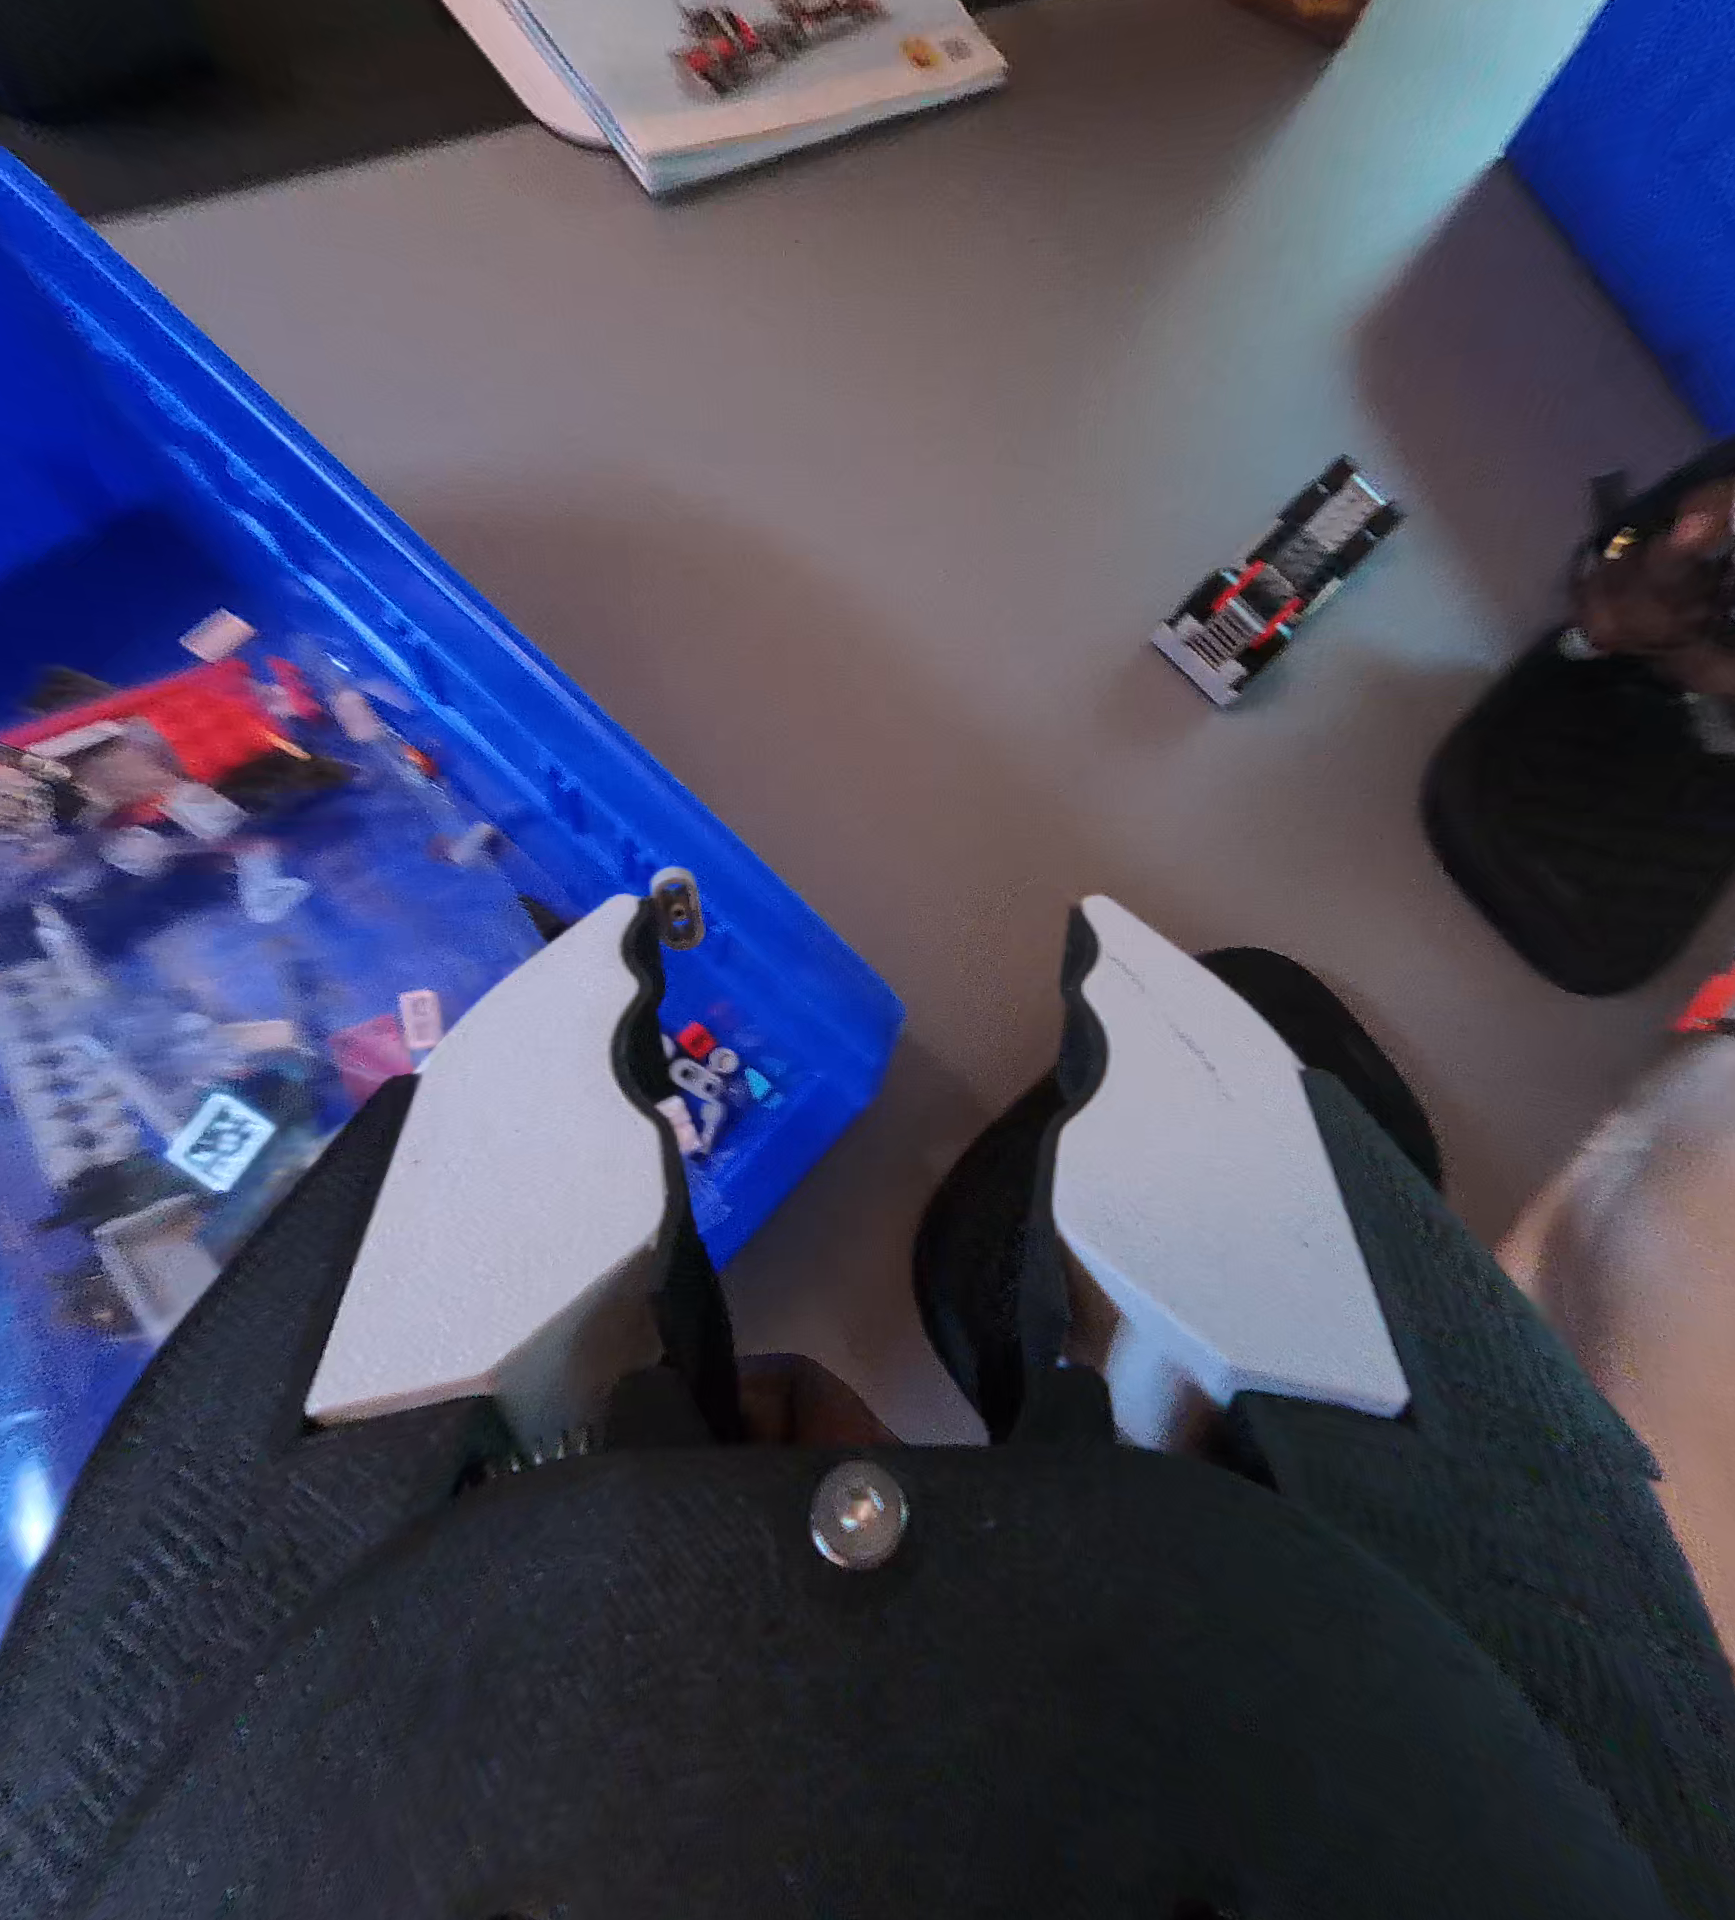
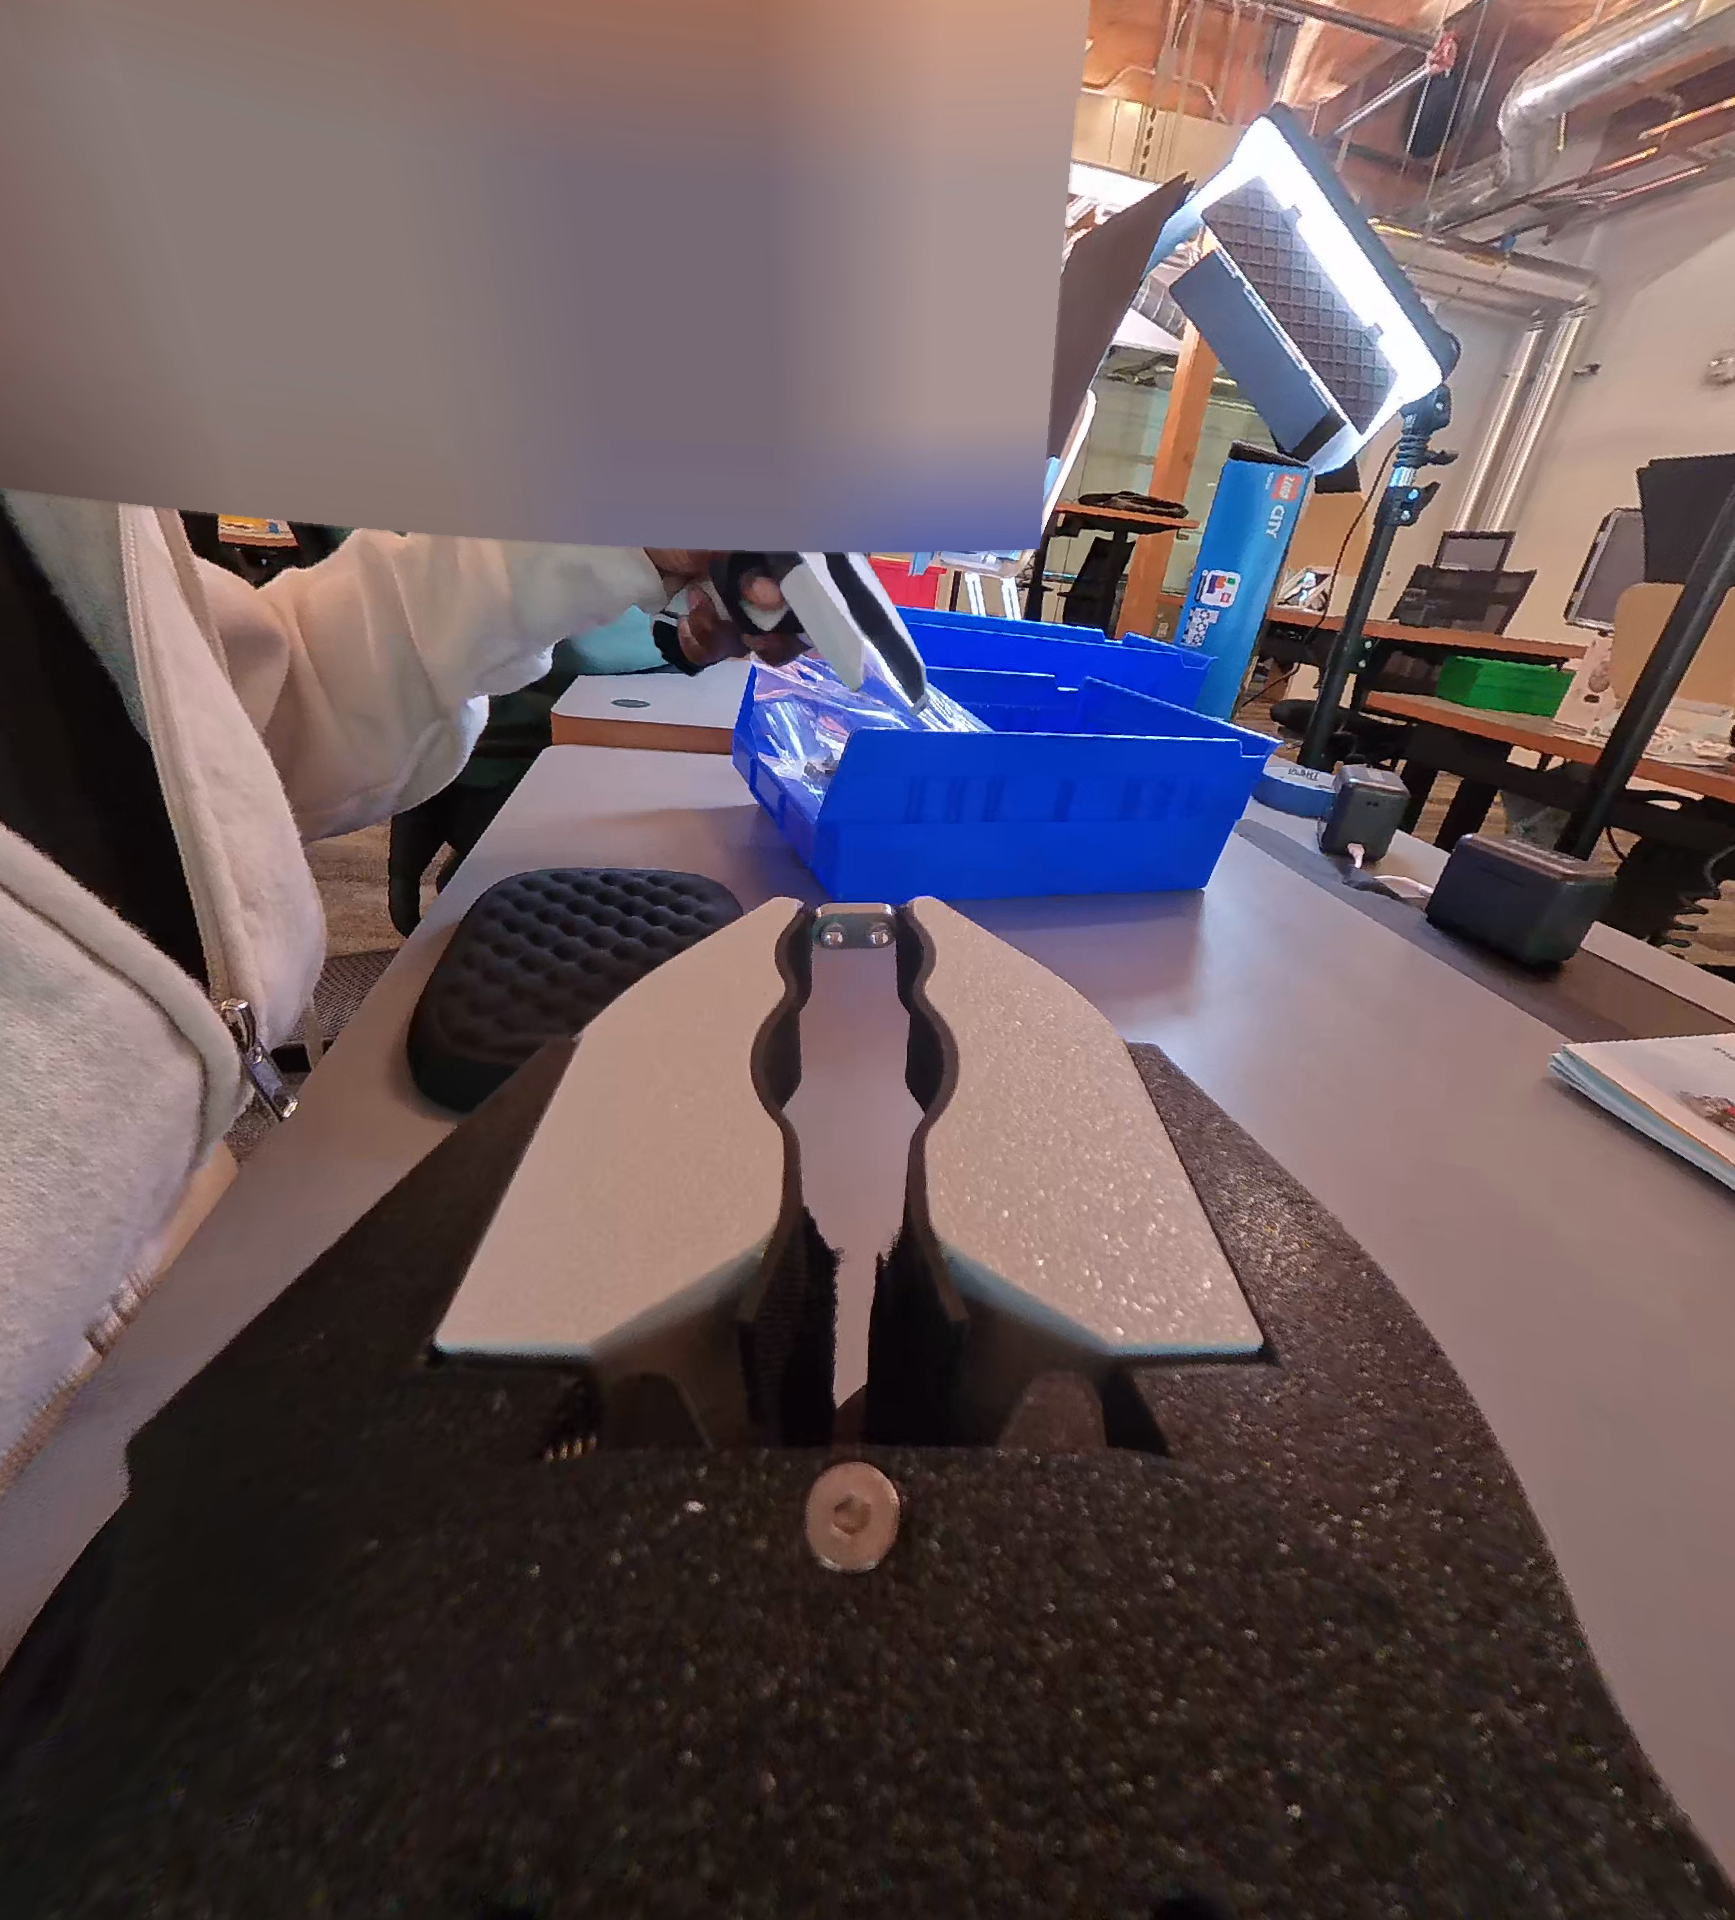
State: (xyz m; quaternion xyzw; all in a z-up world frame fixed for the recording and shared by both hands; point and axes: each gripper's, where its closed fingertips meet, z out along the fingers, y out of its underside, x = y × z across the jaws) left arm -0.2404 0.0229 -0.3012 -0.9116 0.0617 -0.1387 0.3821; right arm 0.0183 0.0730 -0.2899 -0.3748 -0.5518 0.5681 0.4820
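Grippers work over a grey table (image 2: pixel 1310 1091) in an open workshop. The left gripper (image 1: pixel 863 920) hangs with its fingers spread wide above the near corner of a blue plastic bin (image 1: pixel 489 665); nothing is clamped between them, though a small grey two-hole piece (image 1: pixel 677 908) sits against the inner tip of its left finger (image 1: pixel 530 1091), and whether it sticks to the pad or is dropping away cannot be told. Below that finger, the bin holds a clear bag of mixed toy bricks (image 1: pixel 115 914), blurred, with red, white and black parts, and a few loose small bricks (image 1: pixel 707 1070) in its corner. Further out on the table lies a small black, grey and red brick-built model (image 1: pixel 1273 582), and an instruction booklet (image 1: pixel 769 73) rests at the far edge. The right gripper (image 2: pixel 854 925) is held low and level over the table, its fingers drawn close together and pinching a small grey two-stud plate (image 2: pixel 854 927) at the very tips, both pads pressed on its ends. Just to its left sits a black dimpled cushion pad (image 2: pixel 562 966), and ahead stands the blue bin, with the other gripper reaching down into the bag from the left. A second booklet view shows at the right table edge, and a lit panel lamp (image 2: pixel 1330 291) on a stand rises behind the bin.
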